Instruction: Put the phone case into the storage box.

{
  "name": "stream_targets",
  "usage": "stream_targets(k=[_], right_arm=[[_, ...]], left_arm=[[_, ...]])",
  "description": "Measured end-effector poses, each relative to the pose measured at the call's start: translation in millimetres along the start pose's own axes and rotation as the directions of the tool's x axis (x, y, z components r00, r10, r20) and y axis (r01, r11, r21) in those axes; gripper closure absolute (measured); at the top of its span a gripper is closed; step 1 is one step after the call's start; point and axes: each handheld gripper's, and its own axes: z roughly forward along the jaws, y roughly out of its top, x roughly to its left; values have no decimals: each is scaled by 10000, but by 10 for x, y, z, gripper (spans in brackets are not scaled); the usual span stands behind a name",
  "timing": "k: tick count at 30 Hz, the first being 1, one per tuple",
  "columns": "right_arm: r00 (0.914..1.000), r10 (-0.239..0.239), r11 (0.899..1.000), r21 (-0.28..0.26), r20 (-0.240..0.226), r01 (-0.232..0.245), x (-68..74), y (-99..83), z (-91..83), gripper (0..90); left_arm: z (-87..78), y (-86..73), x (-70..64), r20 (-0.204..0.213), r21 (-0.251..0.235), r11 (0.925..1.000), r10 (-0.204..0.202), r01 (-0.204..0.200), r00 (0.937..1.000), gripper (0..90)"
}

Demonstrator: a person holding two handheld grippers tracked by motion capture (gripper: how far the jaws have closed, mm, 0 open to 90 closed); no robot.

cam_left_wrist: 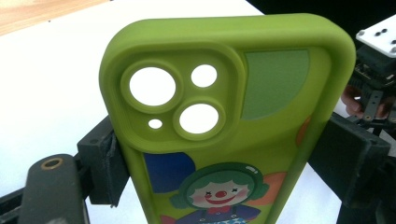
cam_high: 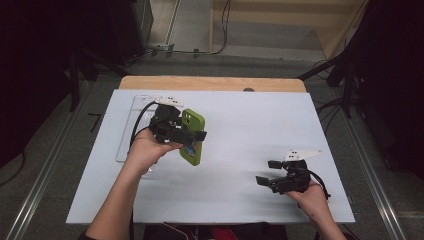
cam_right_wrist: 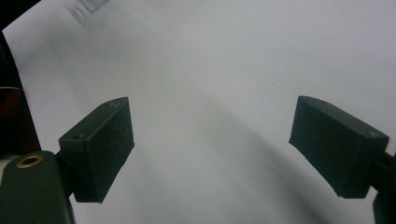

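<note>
Left gripper (cam_high: 192,136) clamped the green phone case (cam_high: 193,136) at ten o'clock; right gripper (cam_high: 266,172) gaped empty. Soft sides possibly slipping.

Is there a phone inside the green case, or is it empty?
Empty: the white table shows straight through the camera holes of the green case, held by the left gripper.

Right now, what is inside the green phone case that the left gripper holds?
Through the lens holes of the green phone case the white table shows, so no phone seems to be there. Lower down its back covers the inside. The left gripper clamps its edges.
</note>
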Motion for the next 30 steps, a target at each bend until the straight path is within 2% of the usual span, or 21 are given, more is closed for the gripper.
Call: stream_targets(k=[9, 30], right_arm=[[10000, -20, 10000, 23, 8, 20, 16, 2, 5, 116], [10000, -65, 10000, 9, 11, 65, 28, 3, 6, 117]], left_arm=[[-91, -12, 95, -327, -21, 9999, -151, 150, 9994, 170], [-387, -30, 266, -893, -674, 9960, -650, 590, 9939, 170]])
